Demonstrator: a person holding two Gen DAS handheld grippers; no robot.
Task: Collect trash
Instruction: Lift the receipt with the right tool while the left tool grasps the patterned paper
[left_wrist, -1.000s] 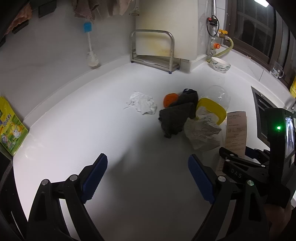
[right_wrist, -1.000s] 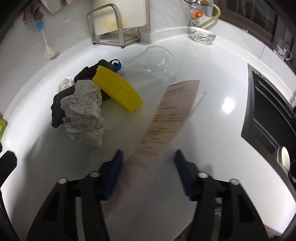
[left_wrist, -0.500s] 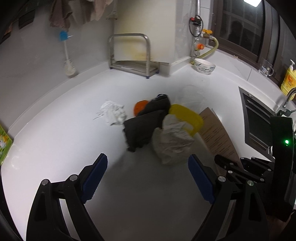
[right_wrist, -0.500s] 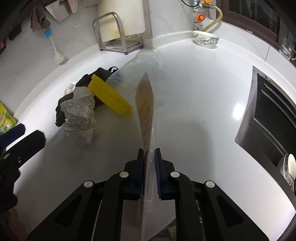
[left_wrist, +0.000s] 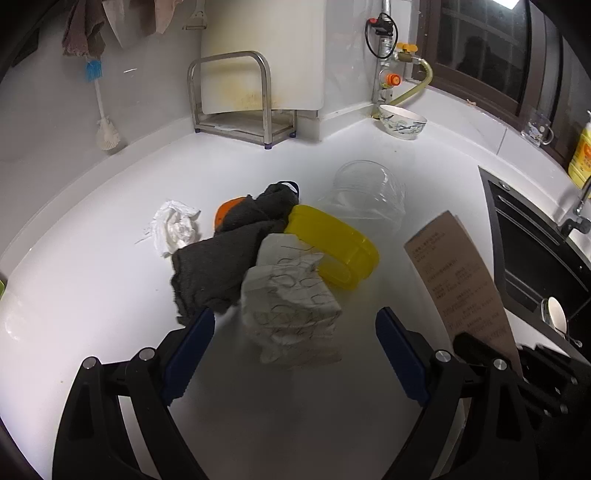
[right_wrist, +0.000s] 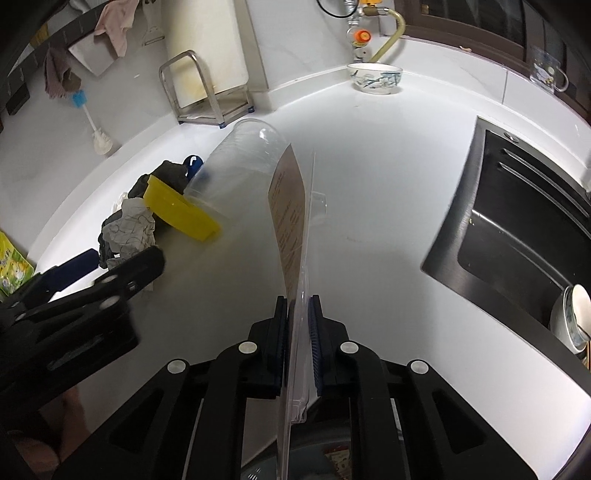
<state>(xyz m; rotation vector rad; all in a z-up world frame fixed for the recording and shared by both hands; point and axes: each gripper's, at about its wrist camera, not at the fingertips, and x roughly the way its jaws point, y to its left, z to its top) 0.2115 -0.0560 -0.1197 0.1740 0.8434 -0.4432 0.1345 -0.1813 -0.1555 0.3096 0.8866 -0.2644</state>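
Observation:
A trash pile lies on the white counter (left_wrist: 92, 314): crumpled printed paper (left_wrist: 291, 306), a dark grey cloth (left_wrist: 218, 266), a yellow lid (left_wrist: 332, 247), a white tissue (left_wrist: 173, 227), an orange piece (left_wrist: 225, 210) and a clear plastic jar (left_wrist: 365, 192) on its side. My left gripper (left_wrist: 295, 347) is open just in front of the crumpled paper. My right gripper (right_wrist: 298, 321) is shut on a brown card in clear plastic packaging (right_wrist: 291, 225), held edge-up above the counter; the card also shows in the left wrist view (left_wrist: 458, 280).
A black sink (right_wrist: 517, 229) is set into the counter on the right with a bowl (right_wrist: 572, 317) in it. A patterned bowl (left_wrist: 402, 122), a steel rack (left_wrist: 240, 110) and a hanging brush (left_wrist: 101, 107) stand along the back wall. A yellow bottle (left_wrist: 580, 155) is at far right.
My right gripper closed on the brown card and lifted it on edge. My left gripper moved forward and right, up to the crumpled paper, still open.

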